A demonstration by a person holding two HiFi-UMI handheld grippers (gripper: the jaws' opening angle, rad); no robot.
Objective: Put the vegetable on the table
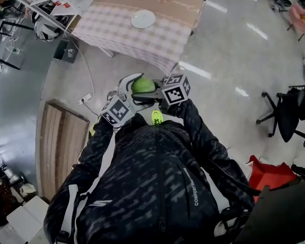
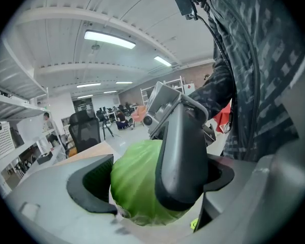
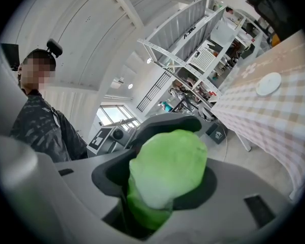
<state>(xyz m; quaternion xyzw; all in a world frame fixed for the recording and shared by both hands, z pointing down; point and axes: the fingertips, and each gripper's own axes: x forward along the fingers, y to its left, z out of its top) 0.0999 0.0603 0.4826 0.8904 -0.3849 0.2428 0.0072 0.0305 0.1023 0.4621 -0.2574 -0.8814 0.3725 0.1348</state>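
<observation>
Your left gripper [image 2: 157, 187] and right gripper [image 3: 165, 161] both clamp the round green leafy cabbage [image 1: 143, 85], in the air at your chest. Beyond: pink checked-cloth table [image 1: 117, 32], small white round plate [image 1: 143, 19] near its middle.

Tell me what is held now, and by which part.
A cabbage, gripped across its sides by the right hand-held gripper. It also sits between the jaws of the left hand-held gripper; whether they press on it cannot be told.
</observation>
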